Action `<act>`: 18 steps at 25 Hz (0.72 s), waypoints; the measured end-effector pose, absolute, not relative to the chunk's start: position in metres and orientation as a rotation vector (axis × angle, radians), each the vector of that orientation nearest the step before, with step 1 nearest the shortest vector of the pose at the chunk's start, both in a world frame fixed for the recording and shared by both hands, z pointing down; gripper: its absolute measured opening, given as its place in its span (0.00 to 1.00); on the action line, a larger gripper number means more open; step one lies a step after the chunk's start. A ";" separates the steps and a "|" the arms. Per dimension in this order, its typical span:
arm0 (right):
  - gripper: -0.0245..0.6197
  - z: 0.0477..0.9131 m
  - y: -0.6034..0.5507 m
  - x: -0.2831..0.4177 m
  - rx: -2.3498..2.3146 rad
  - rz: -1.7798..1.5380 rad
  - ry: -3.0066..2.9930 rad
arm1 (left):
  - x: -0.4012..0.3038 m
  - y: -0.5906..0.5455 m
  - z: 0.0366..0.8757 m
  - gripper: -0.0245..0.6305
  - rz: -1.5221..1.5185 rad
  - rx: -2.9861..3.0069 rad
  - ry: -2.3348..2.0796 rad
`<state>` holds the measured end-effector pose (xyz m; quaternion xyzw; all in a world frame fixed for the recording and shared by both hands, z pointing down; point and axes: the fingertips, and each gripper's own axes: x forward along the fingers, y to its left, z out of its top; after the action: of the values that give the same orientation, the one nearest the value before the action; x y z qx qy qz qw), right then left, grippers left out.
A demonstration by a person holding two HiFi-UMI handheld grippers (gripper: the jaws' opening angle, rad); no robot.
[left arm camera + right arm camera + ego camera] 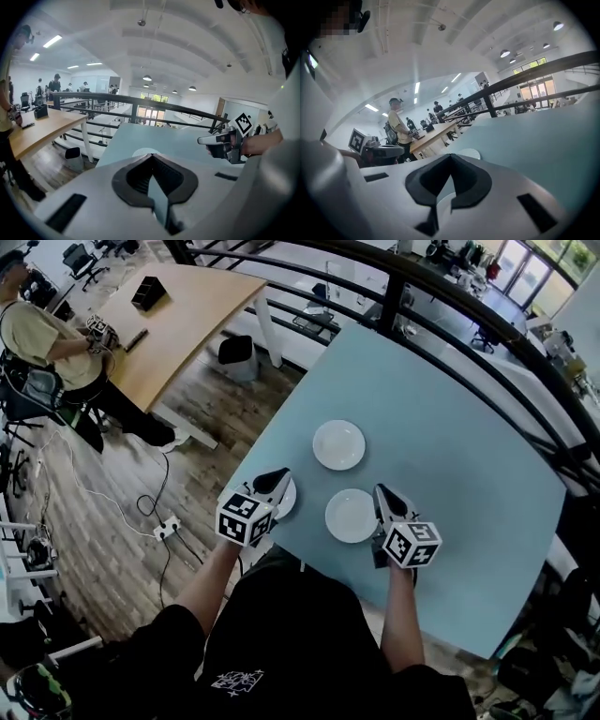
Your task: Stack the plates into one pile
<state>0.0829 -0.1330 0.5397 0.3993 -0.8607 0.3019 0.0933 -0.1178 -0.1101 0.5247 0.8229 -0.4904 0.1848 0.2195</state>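
Above the blue desk (450, 427), left claw (278, 474) and right claw (382, 490) hang closed and empty, with the near plate (351, 516) between them.

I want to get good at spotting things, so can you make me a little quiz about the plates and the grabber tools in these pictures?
1. How many plates lie on the blue table?
2. True or false: the left gripper holds a plate.
3. The plates are: A in one pile, B lying apart, C on the floor.

Key
1. Three: the far plate, the near plate and the left plate, partly hidden behind the left gripper.
2. False: its jaws are shut with nothing between them.
3. B.
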 end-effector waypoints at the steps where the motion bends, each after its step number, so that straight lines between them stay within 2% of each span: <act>1: 0.05 0.546 -0.133 0.084 1.191 0.908 -2.536 | -0.116 -0.113 0.531 0.05 0.516 2.276 -1.335; 18: 0.05 0.637 -0.093 0.091 1.290 1.220 -2.262 | -0.077 -0.094 0.622 0.05 0.641 2.211 -0.873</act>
<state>0.0909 -0.0933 0.6366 0.4445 -0.7798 0.4204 0.1327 -0.0772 -0.0943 0.6217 0.8466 -0.3344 0.2456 0.3334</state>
